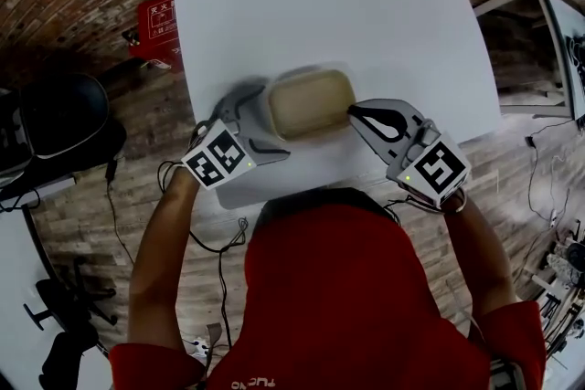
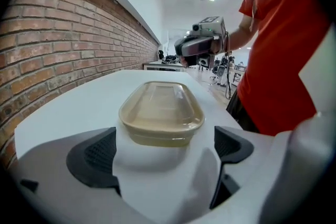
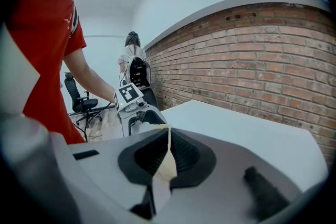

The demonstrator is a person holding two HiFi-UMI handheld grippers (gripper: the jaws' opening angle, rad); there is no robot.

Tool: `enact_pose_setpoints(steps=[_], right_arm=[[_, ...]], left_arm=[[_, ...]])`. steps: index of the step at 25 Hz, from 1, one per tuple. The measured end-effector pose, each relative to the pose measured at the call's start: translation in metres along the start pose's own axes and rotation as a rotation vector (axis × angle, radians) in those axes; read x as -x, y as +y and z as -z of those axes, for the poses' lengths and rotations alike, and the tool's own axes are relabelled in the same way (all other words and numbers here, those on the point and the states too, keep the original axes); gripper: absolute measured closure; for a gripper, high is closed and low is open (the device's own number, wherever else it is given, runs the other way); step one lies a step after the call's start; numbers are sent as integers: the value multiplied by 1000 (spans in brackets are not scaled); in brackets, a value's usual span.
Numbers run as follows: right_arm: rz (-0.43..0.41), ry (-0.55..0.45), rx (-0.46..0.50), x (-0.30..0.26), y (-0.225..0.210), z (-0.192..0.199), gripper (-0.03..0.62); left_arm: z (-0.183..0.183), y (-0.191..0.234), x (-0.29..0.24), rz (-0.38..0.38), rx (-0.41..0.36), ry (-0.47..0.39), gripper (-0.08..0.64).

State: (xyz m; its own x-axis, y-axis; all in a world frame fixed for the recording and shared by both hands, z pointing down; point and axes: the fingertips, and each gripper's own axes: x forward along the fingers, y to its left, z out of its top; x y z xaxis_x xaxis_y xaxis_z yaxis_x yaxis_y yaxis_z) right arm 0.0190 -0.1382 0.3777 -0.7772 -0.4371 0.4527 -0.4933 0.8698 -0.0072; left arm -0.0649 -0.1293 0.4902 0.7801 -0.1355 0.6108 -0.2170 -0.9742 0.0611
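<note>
A shallow beige container (image 1: 311,102) with a clear lid lies on the white table (image 1: 366,5) near its front edge. My right gripper (image 1: 358,114) is shut on the rim at the container's right end; in the right gripper view the thin beige rim (image 3: 167,160) is pinched between the black pads. My left gripper (image 1: 261,125) is open at the container's left end, one jaw on each side of it. In the left gripper view the container (image 2: 161,113) sits just beyond the black pads (image 2: 92,157), apart from them.
A red box (image 1: 157,18) stands on the brick floor left of the table, and a black chair (image 1: 64,110) is further left. A framed panel (image 1: 521,50) lies to the right. A brick wall (image 3: 252,60) runs beside the table. Another person (image 3: 132,60) stands in the distance.
</note>
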Motion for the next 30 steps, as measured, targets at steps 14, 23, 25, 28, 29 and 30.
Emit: enact_pose_setpoints(steps=[14,23,25,28,29,30], right_arm=[[37,1,-25,-4,0,4,561],[51,45,18,9,-9,18,561],[44,96,101,9,-13,23,560],[-2,206,278,9,-10,40,556],[-23,235,339,8,-8,47,537],[-43,265,398,6,-7,53,468]], left_arm=[[-5,4,-11,100,-39,71,14],[-6,3,-22,122,-39,101,14],[-3,3,-23,118,-53,128,15],[0,5,-25,100,-81,162,17],[-1,6,-26,94,-83,163,18],[-1,7,-26,87,-82,160,19]])
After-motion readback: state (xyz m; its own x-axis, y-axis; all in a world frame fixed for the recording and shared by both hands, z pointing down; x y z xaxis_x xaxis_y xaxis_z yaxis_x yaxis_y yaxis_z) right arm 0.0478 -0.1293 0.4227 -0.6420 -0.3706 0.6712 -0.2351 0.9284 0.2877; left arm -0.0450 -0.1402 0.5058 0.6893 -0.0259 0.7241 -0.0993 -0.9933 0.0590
